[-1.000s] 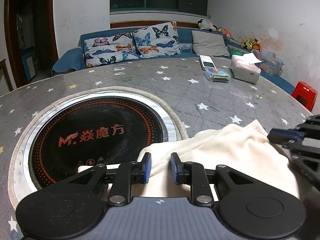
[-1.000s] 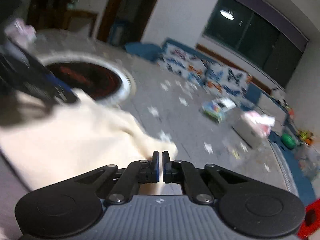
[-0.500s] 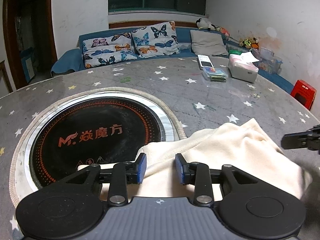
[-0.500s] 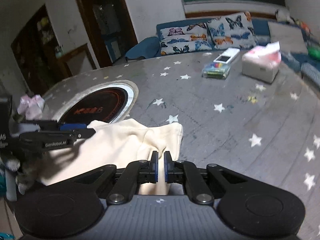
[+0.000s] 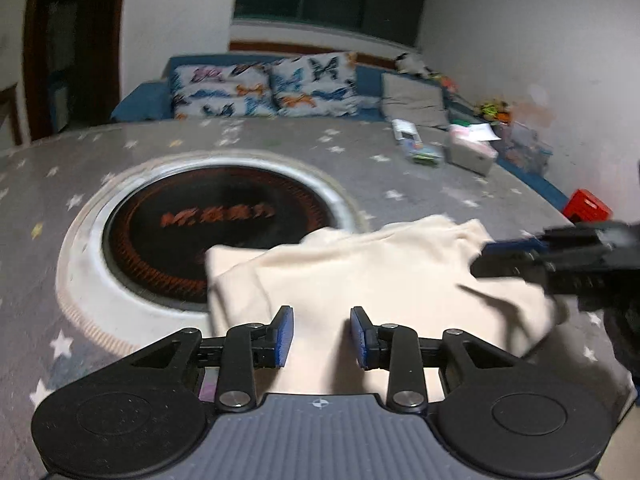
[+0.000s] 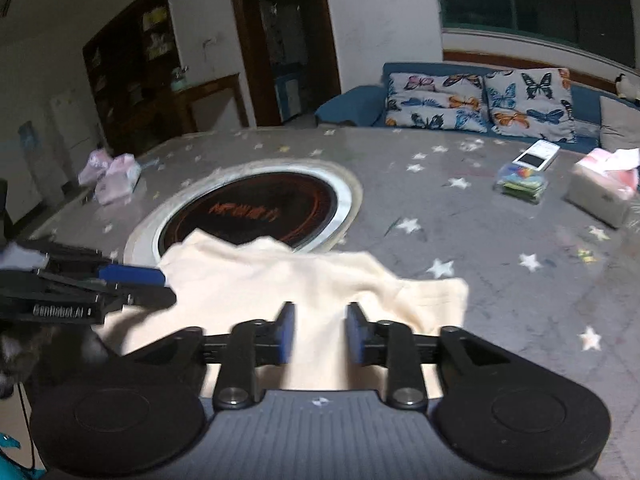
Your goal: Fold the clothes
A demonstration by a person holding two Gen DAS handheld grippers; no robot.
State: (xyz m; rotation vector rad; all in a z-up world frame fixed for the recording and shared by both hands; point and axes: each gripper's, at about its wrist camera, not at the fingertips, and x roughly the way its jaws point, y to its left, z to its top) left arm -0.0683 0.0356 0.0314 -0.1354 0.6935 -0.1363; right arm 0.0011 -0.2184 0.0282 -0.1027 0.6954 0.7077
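Left gripper (image 5: 322,336): jaws stood spread over the cloth's near edge, pinching nothing.
Right gripper (image 6: 320,332): jaws had just been opening, cloth beneath them, pads clear of it.
Cream garment (image 5: 360,276): lay rumpled on the star-print table (image 5: 420,188), far corner overlapping the round black cooktop (image 5: 216,224).
Beyond: tissue box (image 6: 604,192), butterfly cushions (image 6: 476,100).
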